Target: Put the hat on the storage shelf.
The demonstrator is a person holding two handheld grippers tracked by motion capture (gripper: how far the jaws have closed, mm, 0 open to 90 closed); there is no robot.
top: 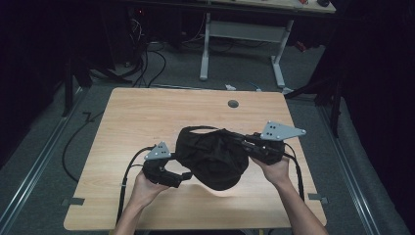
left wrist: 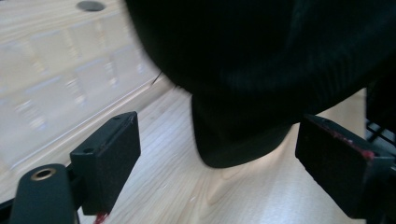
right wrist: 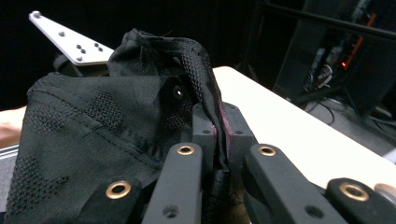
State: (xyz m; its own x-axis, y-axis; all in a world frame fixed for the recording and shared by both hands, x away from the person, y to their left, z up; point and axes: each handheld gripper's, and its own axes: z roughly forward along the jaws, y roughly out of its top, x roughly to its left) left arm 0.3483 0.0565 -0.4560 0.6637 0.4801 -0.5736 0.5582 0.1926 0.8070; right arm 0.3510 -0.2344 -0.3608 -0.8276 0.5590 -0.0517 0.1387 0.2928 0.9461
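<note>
High view: a black cap is held above the desk between the left tongs and right tongs.
Left gripper view: jaws are spread apart, cap beyond them, ungripped.
Right gripper view: jaws are clamped on the cap's edge.

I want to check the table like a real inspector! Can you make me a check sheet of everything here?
Surface: light wooden table with a round grey hole cover near the far edge.
Job's things: a black cap, lifted above the table between the two claws.
Clutter: nothing seen.
Grippers: right claw is shut on the cap's edge; left claw is open, with the cap's brim hanging in front of its jaws, not pinched.
Cables: a black cable trails from the left claw over the near table edge; more cables lie on the floor beyond.
Surroundings: dark room, grey floor, white legs of another desk behind.
</note>
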